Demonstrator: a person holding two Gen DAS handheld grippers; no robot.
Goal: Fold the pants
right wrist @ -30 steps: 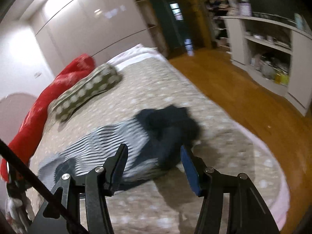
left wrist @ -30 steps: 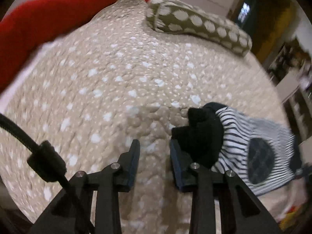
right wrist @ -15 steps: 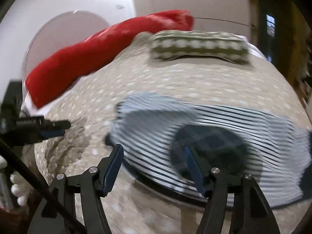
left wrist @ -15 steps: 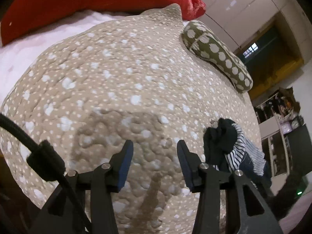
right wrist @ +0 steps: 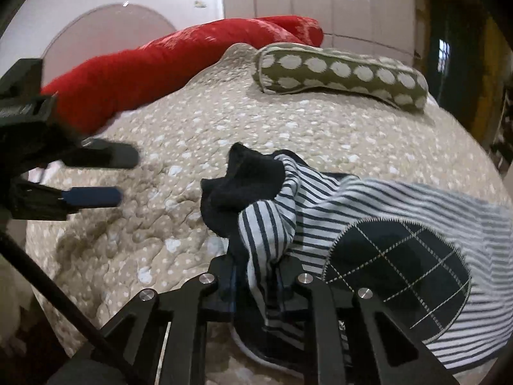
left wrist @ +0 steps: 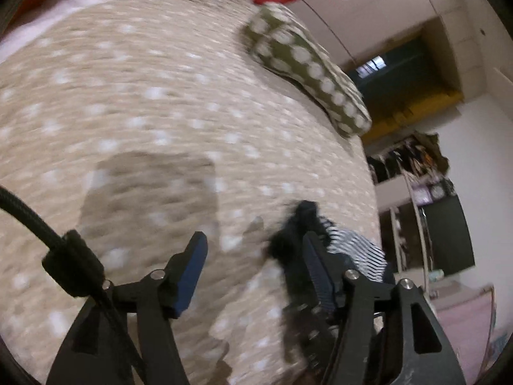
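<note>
The pants are navy-and-white striped with a dark plaid knee patch and a navy cuff. They lie bunched on the beige dotted bedspread. My right gripper is shut on a fold of the striped fabric near the cuff. My left gripper is open and empty over the bedspread, with the pants just right of its right finger. It also shows in the right wrist view, left of the cuff.
A red pillow and an olive dotted bolster lie at the head of the bed. Wardrobe doors stand behind. Shelves and a doorway are past the bed's right side.
My right gripper has closed on the striped fabric near the cuff. My left gripper has opened wider and shifted towards the cuff.
</note>
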